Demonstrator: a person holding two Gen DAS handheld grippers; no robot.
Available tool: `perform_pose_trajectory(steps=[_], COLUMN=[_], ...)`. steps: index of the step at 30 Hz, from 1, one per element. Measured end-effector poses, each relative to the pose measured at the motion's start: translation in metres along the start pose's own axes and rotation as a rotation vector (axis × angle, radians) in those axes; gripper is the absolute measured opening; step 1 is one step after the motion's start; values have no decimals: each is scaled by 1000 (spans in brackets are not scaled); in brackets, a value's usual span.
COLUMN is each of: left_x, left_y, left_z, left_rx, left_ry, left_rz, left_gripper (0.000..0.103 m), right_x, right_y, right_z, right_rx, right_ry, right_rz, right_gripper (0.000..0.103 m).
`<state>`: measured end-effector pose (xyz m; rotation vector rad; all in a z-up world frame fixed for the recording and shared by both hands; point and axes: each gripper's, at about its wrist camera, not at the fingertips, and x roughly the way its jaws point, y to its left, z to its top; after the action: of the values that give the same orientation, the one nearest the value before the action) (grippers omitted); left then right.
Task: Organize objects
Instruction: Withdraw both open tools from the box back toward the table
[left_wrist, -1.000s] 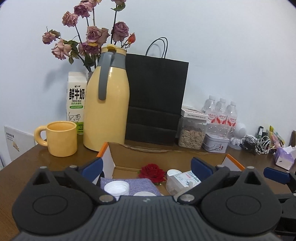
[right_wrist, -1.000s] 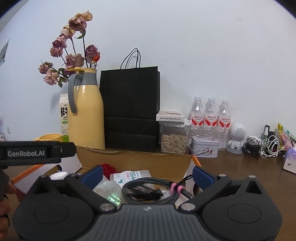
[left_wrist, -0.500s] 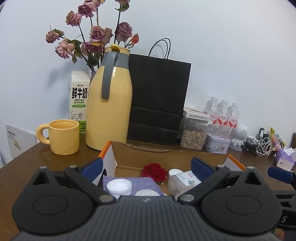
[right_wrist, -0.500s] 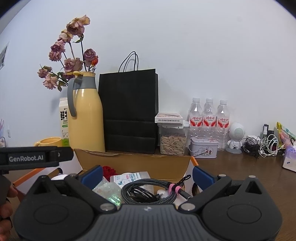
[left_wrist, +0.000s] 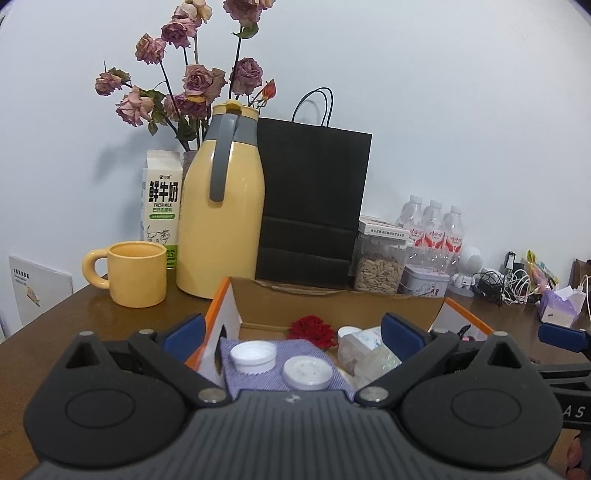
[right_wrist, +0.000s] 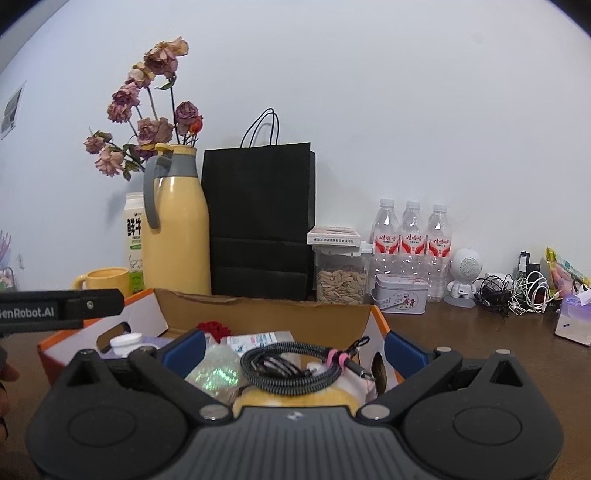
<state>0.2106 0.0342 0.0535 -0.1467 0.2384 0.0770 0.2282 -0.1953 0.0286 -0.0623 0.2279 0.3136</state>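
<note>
The cardboard box (left_wrist: 332, 306) on the table (left_wrist: 55, 325) was already full: two white caps (left_wrist: 253, 355) on a purple cloth (left_wrist: 258, 380), a red flower (left_wrist: 312, 329), and a coiled cable (right_wrist: 295, 365). Both the left gripper (left_wrist: 291, 338) and the right gripper (right_wrist: 293, 347) hung over it, claws wide apart, holding nothing. The yellow mug (left_wrist: 135, 273), yellow jug (left_wrist: 221, 221) and black bag (left_wrist: 312, 206) stood behind, maybe left to sort. The box's walls could get in the way.
</note>
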Motion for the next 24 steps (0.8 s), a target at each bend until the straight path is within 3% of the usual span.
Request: perform_pose_trajectory(steps=[5, 24], left_x=[-18, -62], left_y=[4, 20], left_z=[-6, -27], left_rx=[12, 0], left_ry=[-15, 70], left_rz=[-2, 8], left_gripper=[103, 103], right_x=[-15, -46], right_y=[2, 21], right_z=[-8, -31], right_rx=[-16, -69], right_ry=[15, 120], right_rz=[11, 78], right_gripper=[103, 103])
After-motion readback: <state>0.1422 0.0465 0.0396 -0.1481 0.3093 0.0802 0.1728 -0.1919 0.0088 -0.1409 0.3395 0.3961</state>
